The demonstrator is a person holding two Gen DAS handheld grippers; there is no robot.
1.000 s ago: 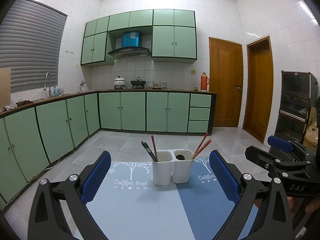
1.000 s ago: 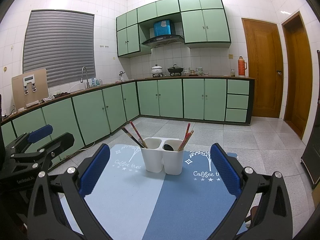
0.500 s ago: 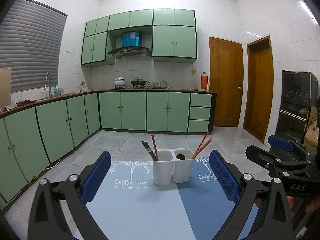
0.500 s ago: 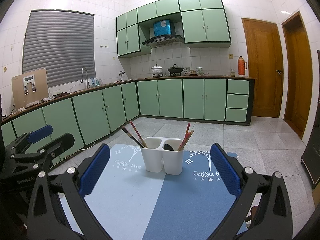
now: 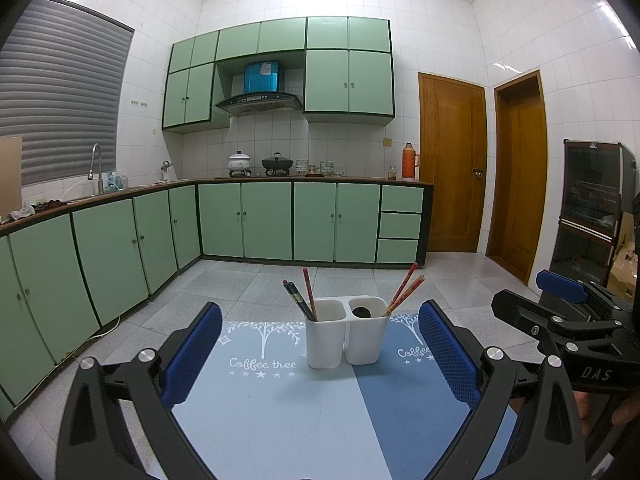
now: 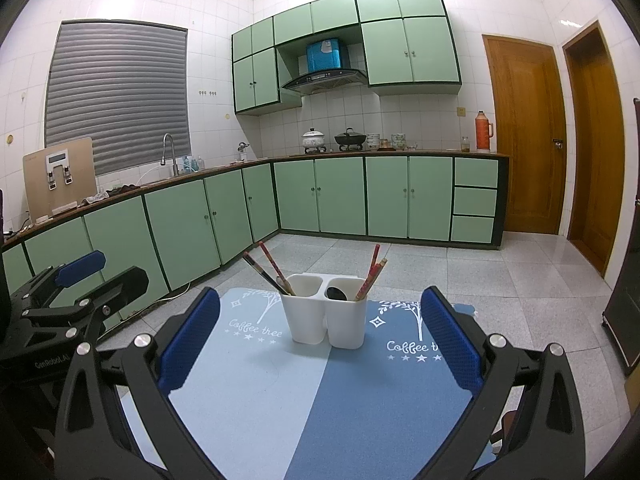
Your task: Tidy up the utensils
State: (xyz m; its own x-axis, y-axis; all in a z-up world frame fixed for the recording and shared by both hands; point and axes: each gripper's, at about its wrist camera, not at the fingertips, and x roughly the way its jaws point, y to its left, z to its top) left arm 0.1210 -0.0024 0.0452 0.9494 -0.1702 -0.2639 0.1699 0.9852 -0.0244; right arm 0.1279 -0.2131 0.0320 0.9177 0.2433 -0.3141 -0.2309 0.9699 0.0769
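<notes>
Green kitchen, blue mat (image 5: 280,408) | twin-cup holder (image 5: 346,336) ahead, centred between my jaws for sorting chopsticks (image 5: 404,288) | left gripper (image 5: 320,364), right gripper (image 6: 316,344) wide open, empty

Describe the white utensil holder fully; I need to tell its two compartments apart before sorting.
The white utensil holder looks like smooth plastic: two joined cups with rounded corners, upright on the blue mat, untouched between both open grippers. Its left cup holds dark chopsticks and a red one, leaning left. Its right cup holds red chopsticks leaning right, plus a dark rounded item I cannot identify.
</notes>
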